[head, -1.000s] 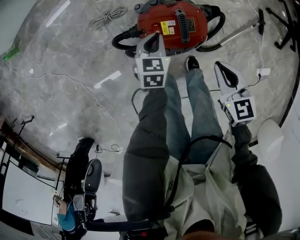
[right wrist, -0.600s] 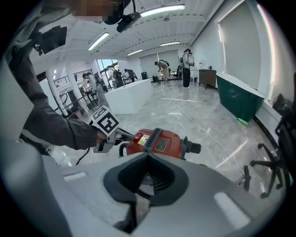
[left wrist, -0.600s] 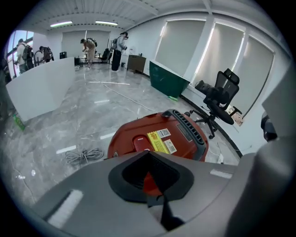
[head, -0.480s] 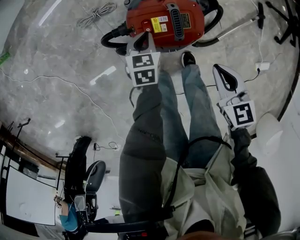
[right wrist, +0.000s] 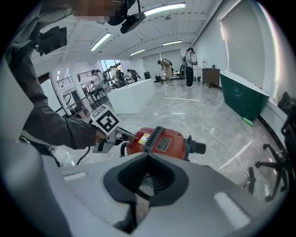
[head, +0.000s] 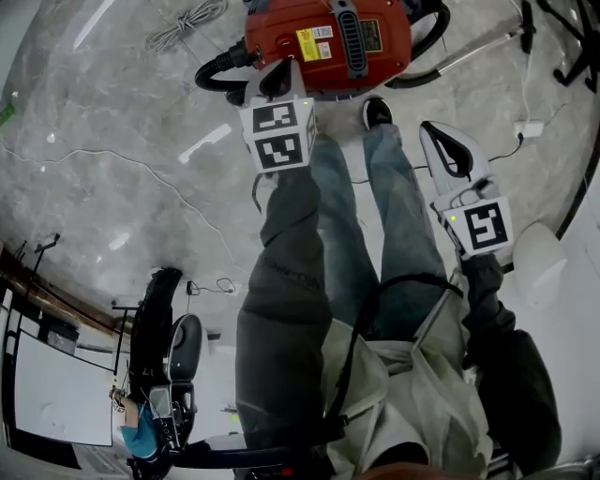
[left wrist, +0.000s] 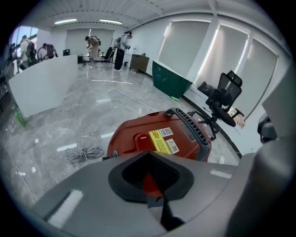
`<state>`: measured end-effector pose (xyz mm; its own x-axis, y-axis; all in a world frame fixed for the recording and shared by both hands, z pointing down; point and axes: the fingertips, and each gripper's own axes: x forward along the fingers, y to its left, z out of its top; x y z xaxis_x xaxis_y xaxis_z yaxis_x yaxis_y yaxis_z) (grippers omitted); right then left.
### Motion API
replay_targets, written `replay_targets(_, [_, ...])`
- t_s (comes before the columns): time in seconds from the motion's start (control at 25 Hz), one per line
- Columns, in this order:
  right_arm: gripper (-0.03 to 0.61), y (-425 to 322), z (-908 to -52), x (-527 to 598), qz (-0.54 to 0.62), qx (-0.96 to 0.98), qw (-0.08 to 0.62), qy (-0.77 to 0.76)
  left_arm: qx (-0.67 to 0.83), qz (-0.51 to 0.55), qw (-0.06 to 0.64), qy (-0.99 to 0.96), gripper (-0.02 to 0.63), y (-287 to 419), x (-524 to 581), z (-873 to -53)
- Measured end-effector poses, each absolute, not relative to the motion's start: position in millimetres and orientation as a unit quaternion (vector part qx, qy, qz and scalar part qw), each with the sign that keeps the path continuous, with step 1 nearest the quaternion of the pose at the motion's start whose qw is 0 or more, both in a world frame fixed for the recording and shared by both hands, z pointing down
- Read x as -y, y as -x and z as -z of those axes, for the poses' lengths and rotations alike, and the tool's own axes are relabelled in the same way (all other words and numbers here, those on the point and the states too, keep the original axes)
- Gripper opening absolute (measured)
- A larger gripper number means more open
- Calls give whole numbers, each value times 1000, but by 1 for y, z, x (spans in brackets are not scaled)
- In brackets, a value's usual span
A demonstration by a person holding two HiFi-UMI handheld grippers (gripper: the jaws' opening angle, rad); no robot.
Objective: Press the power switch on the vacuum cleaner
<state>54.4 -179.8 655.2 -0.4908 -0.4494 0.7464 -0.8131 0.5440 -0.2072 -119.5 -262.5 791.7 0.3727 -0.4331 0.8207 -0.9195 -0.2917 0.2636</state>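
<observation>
So there was one red vacuum cleaner [head: 328, 37] sitting on the grey marble floor [head: 112, 112], right in front of the person's feet, and two grippers in play. The left gripper [head: 281, 75] was down at the vacuum's near-left end, claw pressed together with nothing pinched in it. In its own view the red body showed through the window behind the closed tips. The right gripper [head: 436, 136] hung off to the side, well apart from the vacuum, claw also pressed together and empty. There was one power switch [left wrist: 140, 138], a little red rocker beside one yellow label [left wrist: 162, 140], sitting just past the left tips in the left gripper view. Honestly I couldn't tell whether the tips were touching it or only the casing near it. In the head view the switch was hidden behind the left gripper, and the vacuum's far side was cut off by the frame edge. I also counted one coiled cord [head: 187, 21] on the floor, one black hose [head: 216, 67] looping off the vacuum's left side and one metal tube [head: 478, 52] to the right. Only one shoe [head: 377, 112] showed, the other was out of sight.
</observation>
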Motion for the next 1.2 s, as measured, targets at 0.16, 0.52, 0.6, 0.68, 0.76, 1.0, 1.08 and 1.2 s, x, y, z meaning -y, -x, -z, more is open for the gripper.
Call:
replay_targets(0.16, [-2, -54, -658, 175, -280, 817, 326, -384, 465, -321, 354, -745, 2, 120, 262, -791])
replay_targets(0.52, [-2, -57, -657, 176, -281, 817, 325, -385, 502, -288, 318, -751, 3, 122, 279, -778])
replay_targets(0.6, [-2, -55, -658, 179, -281, 817, 320, -388, 504, -282, 313, -754, 3, 121, 285, -776])
replay_targets(0.68, [-2, -53, -659, 182, -278, 818, 318, -389, 507, -282, 303, -756, 3, 121, 288, -775])
replay_targets(0.76, [-2, -51, -660, 186, -273, 819, 320, -390, 510, -281, 295, -757, 3, 121, 291, -774])
replay_targets(1.0, [-2, -46, -659, 191, -271, 822, 318, -387, 504, -283, 301, -759, 2, 117, 295, -779])
replay_targets(1.08, [-2, -46, -661, 189, -272, 822, 320, -385, 509, -278, 315, -752, 3, 116, 294, -780])
replay_targets(1.2, [-2, -47, -663, 188, -273, 821, 323, -383, 508, -273, 345, -740, 3, 116, 296, -781])
